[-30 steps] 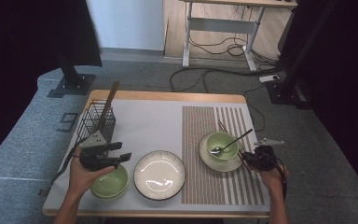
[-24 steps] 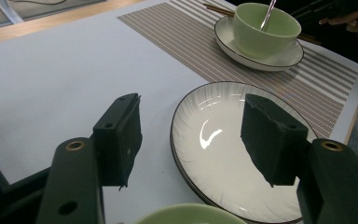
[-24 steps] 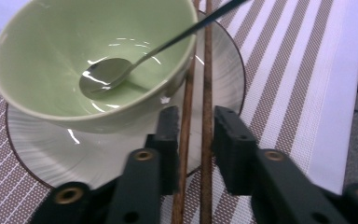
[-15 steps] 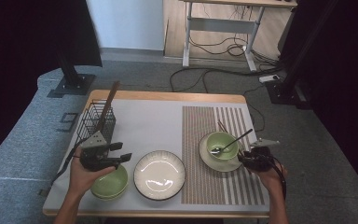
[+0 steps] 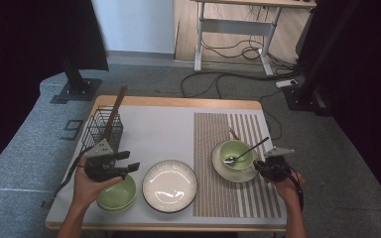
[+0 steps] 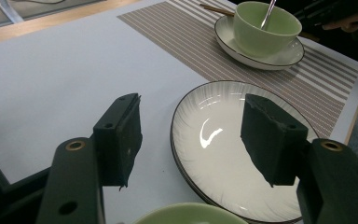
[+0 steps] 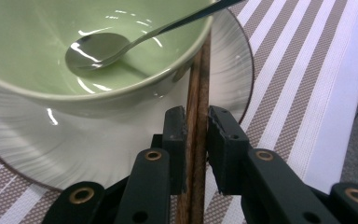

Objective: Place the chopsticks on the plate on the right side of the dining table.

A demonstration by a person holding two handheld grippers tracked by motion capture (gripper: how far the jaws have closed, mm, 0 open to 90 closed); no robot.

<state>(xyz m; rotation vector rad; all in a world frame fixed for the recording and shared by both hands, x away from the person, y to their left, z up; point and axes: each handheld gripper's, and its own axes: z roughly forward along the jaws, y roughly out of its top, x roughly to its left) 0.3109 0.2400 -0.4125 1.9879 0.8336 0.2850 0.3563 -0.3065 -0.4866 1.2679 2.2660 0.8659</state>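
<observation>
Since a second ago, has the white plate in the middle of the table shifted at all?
No. The white plate sits in the same spot, between the green bowl on its left and the striped placemat on its right.

1. The counter (image 5: 178, 102) has a wooden edge; a white sheet (image 5: 163, 134) covers most of its top.
2. A striped mat (image 5: 228, 198) lies on its right part; a saucer (image 5: 238, 174) rests on that mat.
3. On the white sheet stand a wire basket (image 5: 99, 130), a green bowl (image 5: 116, 193) and a white plate (image 5: 169, 185).
</observation>
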